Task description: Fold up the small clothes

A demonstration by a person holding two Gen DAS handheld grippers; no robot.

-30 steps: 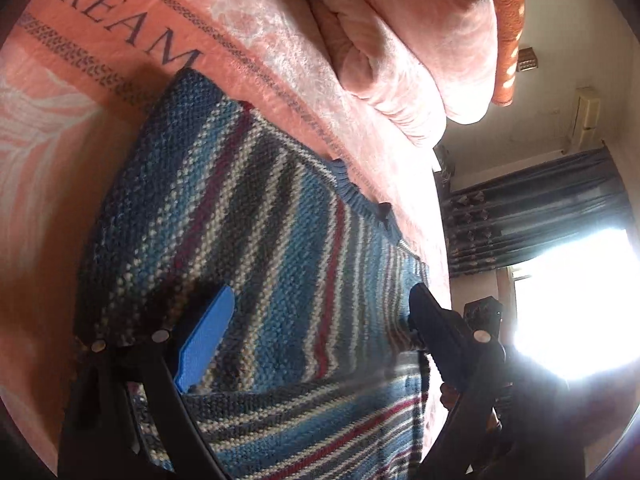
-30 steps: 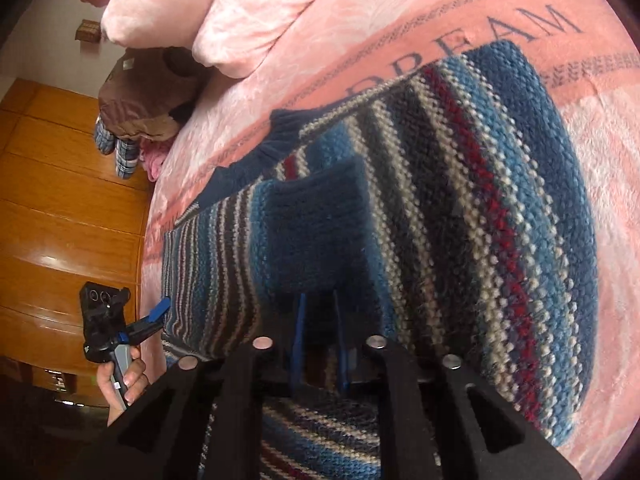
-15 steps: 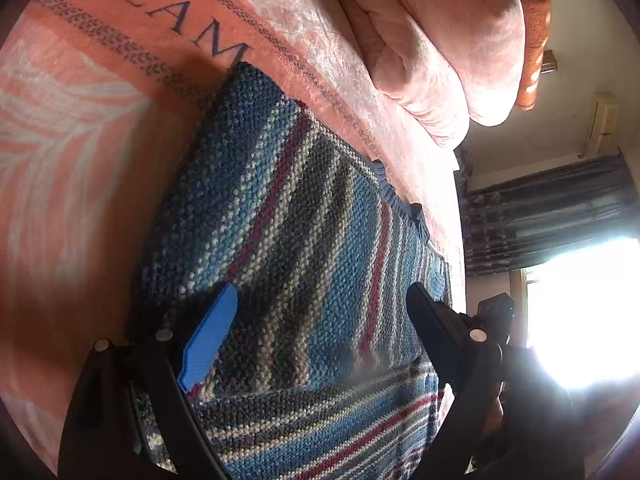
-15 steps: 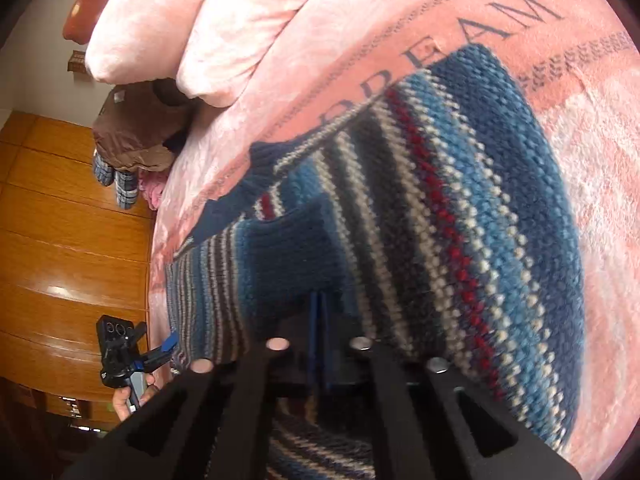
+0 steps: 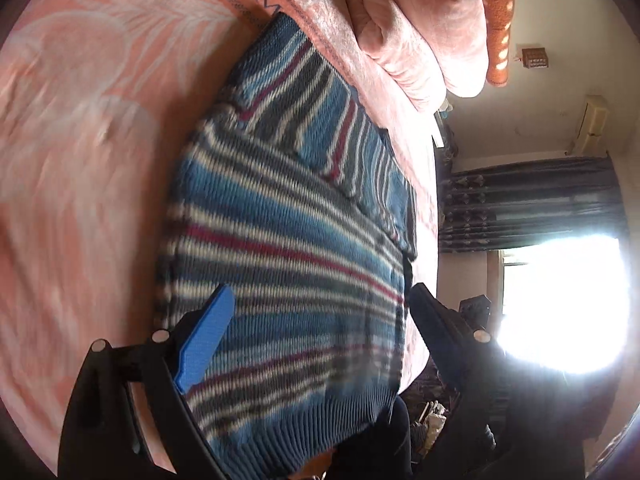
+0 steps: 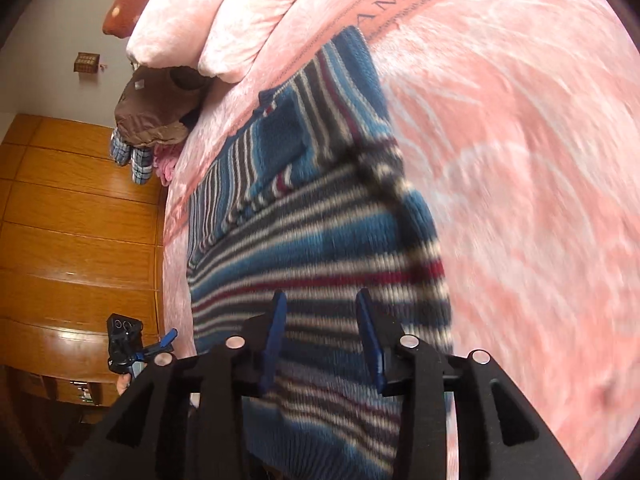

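A small knitted sweater (image 5: 288,240) with blue, white, grey and dark red stripes lies flat on the pink bedspread (image 5: 88,152); it also fills the middle of the right wrist view (image 6: 320,240). A sleeve (image 6: 280,128) is folded in over its upper body. My left gripper (image 5: 316,320) hangs open above the lower part near the hem, its blue pad (image 5: 206,336) over the sweater's left edge. My right gripper (image 6: 322,324) is open over the lower stripes, with nothing between its fingers. The left gripper (image 6: 132,348) shows beside the bed, held in a hand.
Pink pillows (image 5: 420,28) lie at the head of the bed, with a brown soft toy (image 6: 160,112) next to them. A wooden wardrobe (image 6: 72,240) stands past one bed edge. A bright window (image 5: 560,300) and dark curtains (image 5: 528,204) are past the other.
My right gripper was shut on the folded sleeve; it has opened, let go and drawn back toward the hem. The left gripper, still open, has also pulled back.
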